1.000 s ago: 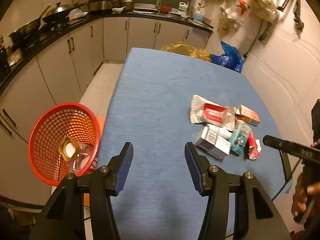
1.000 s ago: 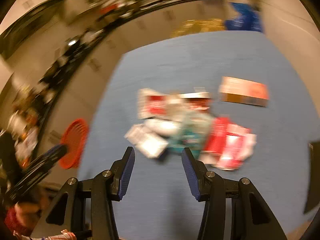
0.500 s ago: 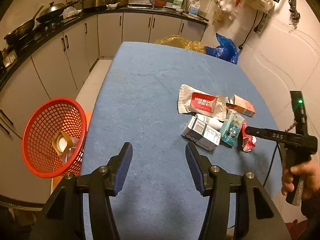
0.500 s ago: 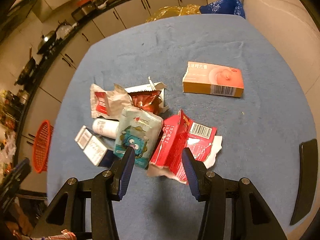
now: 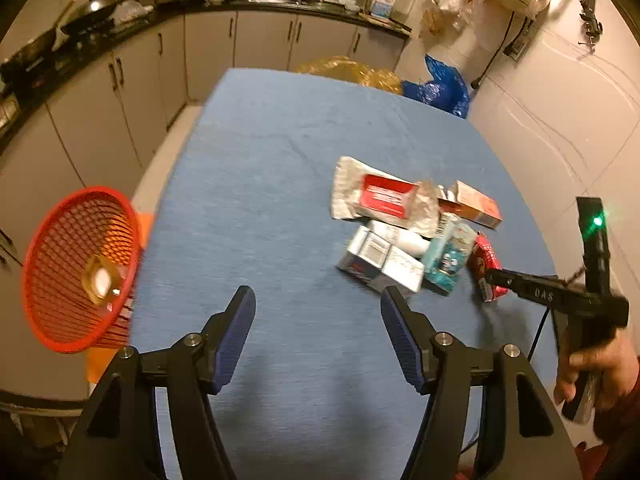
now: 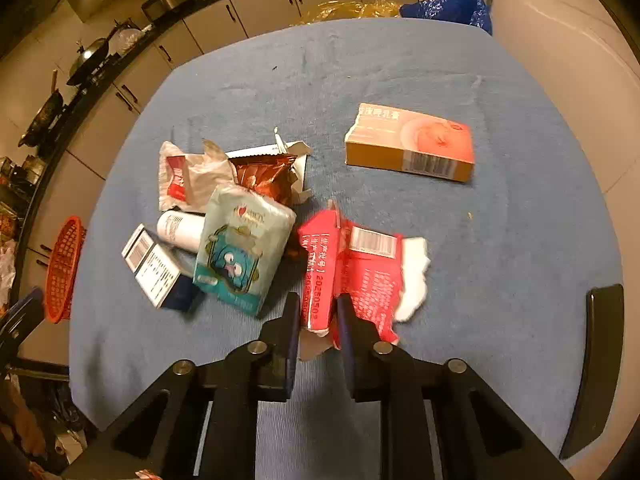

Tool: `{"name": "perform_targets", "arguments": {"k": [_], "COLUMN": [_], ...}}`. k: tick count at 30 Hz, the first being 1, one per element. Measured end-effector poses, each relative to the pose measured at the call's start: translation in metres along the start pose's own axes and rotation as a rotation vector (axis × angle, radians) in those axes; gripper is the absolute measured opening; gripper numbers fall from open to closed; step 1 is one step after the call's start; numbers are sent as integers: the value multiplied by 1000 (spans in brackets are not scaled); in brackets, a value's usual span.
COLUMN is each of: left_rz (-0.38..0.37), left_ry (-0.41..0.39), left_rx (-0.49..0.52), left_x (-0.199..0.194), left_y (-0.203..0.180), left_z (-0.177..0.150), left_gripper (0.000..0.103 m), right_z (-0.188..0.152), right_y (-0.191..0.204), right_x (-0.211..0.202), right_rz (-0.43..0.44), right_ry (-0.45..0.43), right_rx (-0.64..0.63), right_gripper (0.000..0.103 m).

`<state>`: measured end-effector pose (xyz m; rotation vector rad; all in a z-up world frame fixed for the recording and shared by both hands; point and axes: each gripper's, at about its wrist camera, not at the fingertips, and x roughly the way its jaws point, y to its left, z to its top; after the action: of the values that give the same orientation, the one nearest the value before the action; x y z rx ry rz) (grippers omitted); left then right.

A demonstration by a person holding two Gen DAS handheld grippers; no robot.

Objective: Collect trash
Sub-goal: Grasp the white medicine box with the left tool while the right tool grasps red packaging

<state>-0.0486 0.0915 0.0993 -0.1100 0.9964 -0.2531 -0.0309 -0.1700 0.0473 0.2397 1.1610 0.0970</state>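
Note:
A pile of trash lies on the blue table (image 6: 500, 240). My right gripper (image 6: 318, 314) is shut on the near edge of a torn red carton (image 6: 352, 268), which still rests on the table; the carton also shows in the left wrist view (image 5: 486, 258). Beside it lie a teal tissue pack (image 6: 240, 248), a white and blue box (image 6: 156, 268), a white bottle (image 6: 178, 228), a silver and red wrapper (image 6: 188, 176) and an orange box (image 6: 412, 142). My left gripper (image 5: 318, 334) is open and empty over the table's near side. A red mesh basket (image 5: 76, 264) hangs off the table's left edge.
The basket holds a tape roll (image 5: 100, 278) and clear plastic. Kitchen cabinets (image 5: 120, 92) run along the left and far sides. Yellow (image 5: 352, 72) and blue (image 5: 438, 88) bags lie beyond the table's far end. A white wall (image 5: 560, 100) stands on the right.
My right gripper has moved in toward the pile and closed its jaws on the red carton's edge. The left gripper has stayed open and shifted little.

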Motion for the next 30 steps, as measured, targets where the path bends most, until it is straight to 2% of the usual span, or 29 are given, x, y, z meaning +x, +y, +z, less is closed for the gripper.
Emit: {"name": "perform_targets", "arguments": {"k": [6,10,15,19,24,30], "left_rz": [-72,-81,-2,66,110,109], "left_ry": [70,121,167,193,219,197], "left_rx": [-86,-170,-275,-324,-291,-214], "left_x": [27,50,81,101,123,123], "left_y": [-17,-28,-39,-44,-52,-52], "left_z": [13,21,25,27,28,25], "left_gripper": [66,68,68,69,69,69], "right_z": [-16,-20,-24,-27,-30,-27], "right_y": [-8,-10,-11,-20,-33,-39], "right_x": [-35,-60,-78,-85,-91,-91], "right_rz": [95,122,117,114,105,119], "right_ry": [-87,-153,-182,-183,-179,-176], "right_rx": [-31,-76,-120,-124,-122,-109], "right_gripper": [16,16,16,16,16,16]}}
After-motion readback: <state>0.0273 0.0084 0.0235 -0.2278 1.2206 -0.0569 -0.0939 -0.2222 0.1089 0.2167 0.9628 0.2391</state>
